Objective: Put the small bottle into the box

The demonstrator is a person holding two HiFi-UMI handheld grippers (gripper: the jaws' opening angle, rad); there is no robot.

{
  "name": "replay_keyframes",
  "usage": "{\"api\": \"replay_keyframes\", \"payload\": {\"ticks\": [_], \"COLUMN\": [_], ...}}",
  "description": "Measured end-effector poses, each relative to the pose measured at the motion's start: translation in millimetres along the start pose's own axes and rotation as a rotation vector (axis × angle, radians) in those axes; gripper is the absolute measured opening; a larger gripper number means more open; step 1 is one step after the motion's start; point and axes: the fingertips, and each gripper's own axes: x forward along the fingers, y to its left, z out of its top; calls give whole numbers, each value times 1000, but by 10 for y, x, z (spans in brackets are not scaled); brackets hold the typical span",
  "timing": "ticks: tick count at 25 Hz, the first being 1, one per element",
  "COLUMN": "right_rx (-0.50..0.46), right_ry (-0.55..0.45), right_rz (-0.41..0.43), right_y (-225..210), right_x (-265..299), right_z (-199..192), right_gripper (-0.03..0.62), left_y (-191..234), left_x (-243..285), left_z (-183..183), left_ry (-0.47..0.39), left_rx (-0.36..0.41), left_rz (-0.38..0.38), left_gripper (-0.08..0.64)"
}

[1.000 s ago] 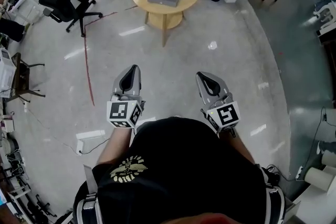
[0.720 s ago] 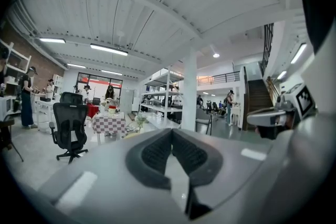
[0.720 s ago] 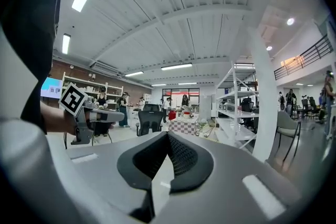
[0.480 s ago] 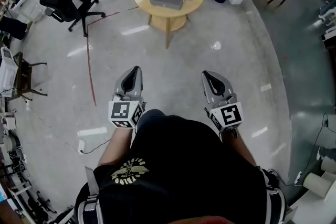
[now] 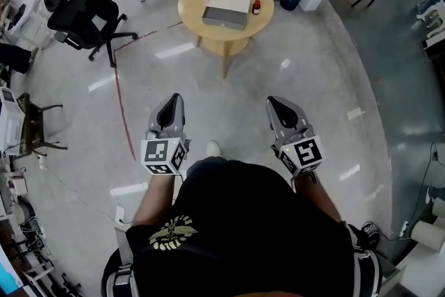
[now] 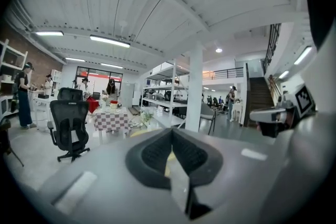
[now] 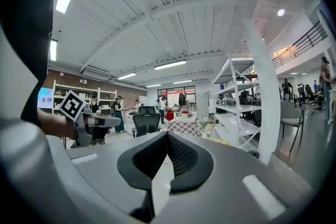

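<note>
The left gripper (image 5: 170, 102) and right gripper (image 5: 276, 106) are held with jaws clenched together, with nothing grasped. The small bottle (image 5: 256, 7) is seen well ahead of the jaws, just beside the box (image 5: 227, 7) on the round counter (image 5: 191, 10). In both gripper views the bottle cannot be made out.

Left gripper (image 5: 171, 105), right gripper (image 5: 277, 108) (both closed)
</note>
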Motion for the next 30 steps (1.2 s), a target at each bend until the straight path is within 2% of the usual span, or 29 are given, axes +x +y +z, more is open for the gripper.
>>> {"api": "replay_keyframes", "payload": {"ticks": [4,14,23,30], "right_rx": [9,-1,-28,-3], "right_ry": [-11,-26,2,44], "right_rz": [-36,-58,-116,-134], "right_y": [-1,259,320,196], "right_x": [316,865,827,807], "right_z": [72,170,233,94], "right_gripper": [8,8,8,8], "left_y": [246,824,803,632], "left_x": [234,477,577,759], "left_z": [161,119,215,-6], "left_ry": [-17,10,-37,13], "left_rx": [29,26,34,0], "left_rz": [-41,-95,-155,-193], "left_gripper": [0,0,0,0]}}
